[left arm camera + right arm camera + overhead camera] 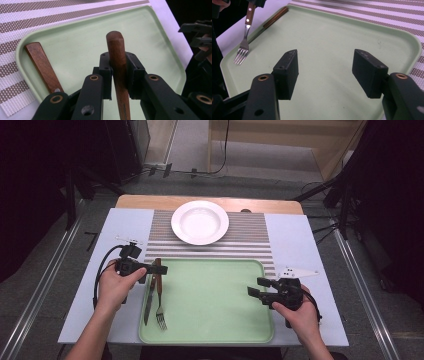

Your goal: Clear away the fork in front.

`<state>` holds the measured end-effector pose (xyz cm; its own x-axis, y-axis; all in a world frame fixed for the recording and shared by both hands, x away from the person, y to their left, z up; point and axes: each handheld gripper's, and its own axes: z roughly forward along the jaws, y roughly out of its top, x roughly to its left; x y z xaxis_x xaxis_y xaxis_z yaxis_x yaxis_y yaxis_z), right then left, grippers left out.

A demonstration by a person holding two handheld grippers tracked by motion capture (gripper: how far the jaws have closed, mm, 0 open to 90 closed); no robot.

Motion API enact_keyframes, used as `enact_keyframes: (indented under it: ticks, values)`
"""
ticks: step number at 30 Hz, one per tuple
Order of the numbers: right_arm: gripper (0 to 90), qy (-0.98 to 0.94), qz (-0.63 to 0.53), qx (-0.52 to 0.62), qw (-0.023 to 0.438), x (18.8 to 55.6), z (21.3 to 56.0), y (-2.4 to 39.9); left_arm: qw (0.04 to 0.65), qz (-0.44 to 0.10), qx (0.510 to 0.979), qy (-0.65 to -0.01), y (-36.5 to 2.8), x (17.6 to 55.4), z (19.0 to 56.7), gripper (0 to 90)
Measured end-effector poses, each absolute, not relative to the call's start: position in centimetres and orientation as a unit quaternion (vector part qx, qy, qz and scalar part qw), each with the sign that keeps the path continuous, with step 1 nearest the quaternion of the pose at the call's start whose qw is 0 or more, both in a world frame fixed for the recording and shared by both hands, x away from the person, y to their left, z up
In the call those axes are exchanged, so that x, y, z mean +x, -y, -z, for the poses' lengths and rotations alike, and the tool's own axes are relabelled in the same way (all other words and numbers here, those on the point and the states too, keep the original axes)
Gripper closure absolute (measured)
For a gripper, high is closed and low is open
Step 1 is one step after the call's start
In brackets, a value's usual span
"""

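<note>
Black jaw pads of the left gripper (119, 72) clamp the wooden handle of a fork (159, 296), whose rounded handle end stands up between them in the left gripper view. Largest is the table (127, 220), topped with a pale matte sheet over a wood edge. On it lies a woven placemat (252, 237) striped brown and white. A pale green tray (215, 295), smooth plastic with rounded corners and a raised rim, overlaps the placemat's near side. A round white plate (200, 222), glossy, sits on the placemat beyond the tray. The right gripper (325, 72) hovers over the tray's right part, jaws wide apart and empty. The fork hangs over the tray's left edge, its metal tines touching the tray. A knife (149, 299) with a wooden handle lies just beside it along the rim. No writing is legible.
</note>
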<state>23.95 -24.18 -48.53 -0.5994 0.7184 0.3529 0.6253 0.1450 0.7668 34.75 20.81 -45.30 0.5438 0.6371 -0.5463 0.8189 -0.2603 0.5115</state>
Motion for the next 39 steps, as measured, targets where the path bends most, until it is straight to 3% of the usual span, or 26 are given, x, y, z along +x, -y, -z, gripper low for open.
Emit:
enact_keyframes:
  ticks: [27, 32, 39]
  values:
    - [37.9, -0.794, -0.437, 0.415, 0.08, 23.5, 49.6, 23.9, 0.36, 0.08, 0.79, -0.49, -19.5, 35.9, 48.2, 71.6]
    - [44.0, -0.803, -0.431, 0.405, 0.071, 23.6, 49.9, 23.9, 0.356, 0.074, 0.793, -0.489, -19.2, 36.0, 48.5, 70.9]
    - [41.6, -0.804, -0.42, 0.418, 0.05, 23.6, 49.8, 24.1, 0.341, 0.055, 0.802, -0.487, -19.2, 36.2, 49.0, 69.7]
